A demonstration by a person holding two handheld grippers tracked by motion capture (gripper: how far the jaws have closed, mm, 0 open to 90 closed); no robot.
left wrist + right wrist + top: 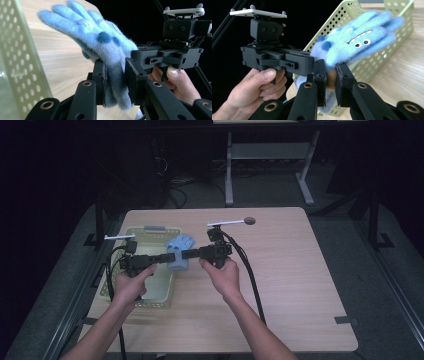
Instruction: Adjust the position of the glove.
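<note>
- Glove (178,251): we are holding it in the air between both grippers, over the right rim of the basket (131,233), clear of the table (280,270)
- We are seeing the left gripper (117,75) with its jaws narrowed onto the cuff end, fleece squeezed flat between the pads, so it is holding the glove
- We are seeing the right gripper (331,75) likewise pinched shut on the glove, with a brownish patch of the fabric caught between its jaws
- In the high view the left gripper (164,256) and right gripper (186,253) are meeting nose to nose at the glove (100,40), so we are judging this a hand-over or a stretch-out just above the basket (367,32)
- We are keeping both grips firm, since fleece is soft and is likely to creep out of a loose pinch
- We are keeping the two grippers level and moving them together, because pulling apart unevenly could tug the glove (359,42) from one pair of jaws
- If we are dropping it in, we are judging it best to shift left until the fingers are hanging over the basket (15,62) floor rather than its rim
- We are opening one gripper at a time, and only once the other is carrying the weight, so the glove is not falling on the table (402,75)
</note>
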